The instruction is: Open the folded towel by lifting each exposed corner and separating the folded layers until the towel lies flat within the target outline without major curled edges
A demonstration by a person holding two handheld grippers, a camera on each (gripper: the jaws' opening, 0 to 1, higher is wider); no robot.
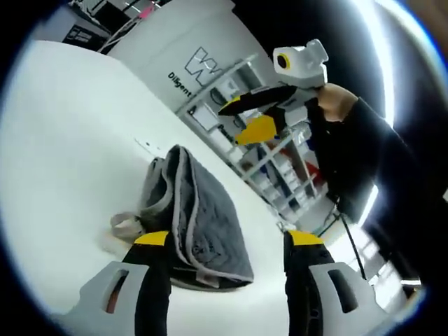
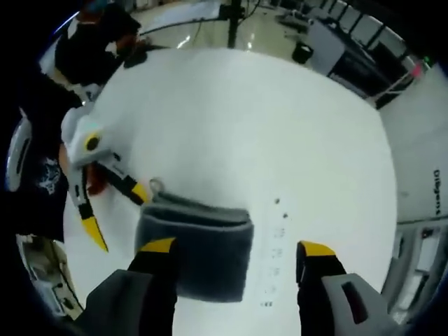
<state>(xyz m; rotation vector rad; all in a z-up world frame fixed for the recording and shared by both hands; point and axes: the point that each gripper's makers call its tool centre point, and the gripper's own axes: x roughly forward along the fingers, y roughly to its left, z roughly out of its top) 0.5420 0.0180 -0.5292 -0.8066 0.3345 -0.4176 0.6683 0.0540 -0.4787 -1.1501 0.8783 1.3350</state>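
A grey folded towel (image 1: 199, 217) lies on the white table (image 1: 70, 126), its layered edges and a pale hanging loop facing me. My left gripper (image 1: 227, 241) is open just above it, with the left jaw over the towel's near edge. In the right gripper view the towel (image 2: 199, 245) lies just beyond my open right gripper (image 2: 236, 246) and partly under its left jaw. The left gripper (image 2: 117, 214) comes in from the left there, one yellow tip next to the towel's loop corner. The right gripper (image 1: 238, 120) hangs open above the towel's far side.
Small dark marks (image 2: 275, 234) dot the table (image 2: 245, 119) right of the towel. A person in dark sleeves (image 1: 357, 154) stands at the table's edge. Behind are a white panel with lettering (image 1: 199, 70) and shelving (image 1: 280, 161). Floor and equipment lie beyond the far edge.
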